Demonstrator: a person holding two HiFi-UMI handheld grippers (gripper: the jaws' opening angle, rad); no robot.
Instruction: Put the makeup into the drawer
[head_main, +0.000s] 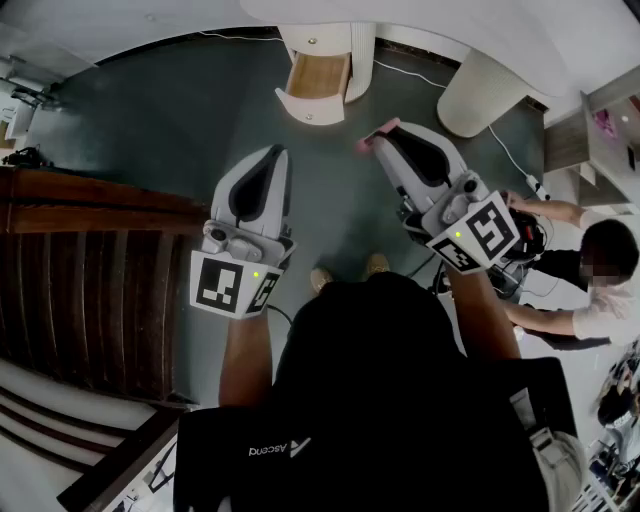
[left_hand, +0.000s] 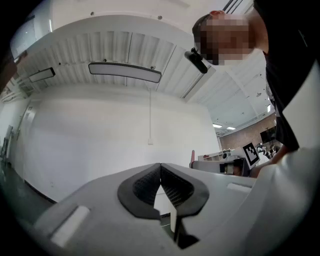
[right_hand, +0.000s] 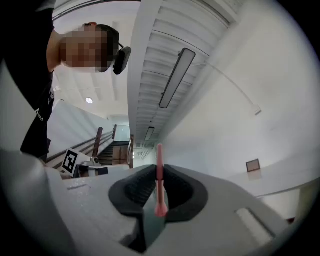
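A thin pink makeup piece (right_hand: 159, 175) stands clamped between the pads of my right gripper (right_hand: 159, 172), which is shut on it; in the head view its pink end (head_main: 378, 131) sticks out past the right gripper (head_main: 382, 140). My left gripper (head_main: 275, 152) is shut with nothing between its pads (left_hand: 160, 172). Both grippers are held up over the dark floor, short of a small white cabinet whose wooden drawer (head_main: 318, 78) is pulled open toward me and looks empty.
A white rounded furniture leg (head_main: 480, 92) stands right of the drawer, with a white cable (head_main: 505, 150) trailing over the floor. A dark wooden stair railing (head_main: 90, 270) runs along the left. A seated person (head_main: 590, 285) is at the right edge.
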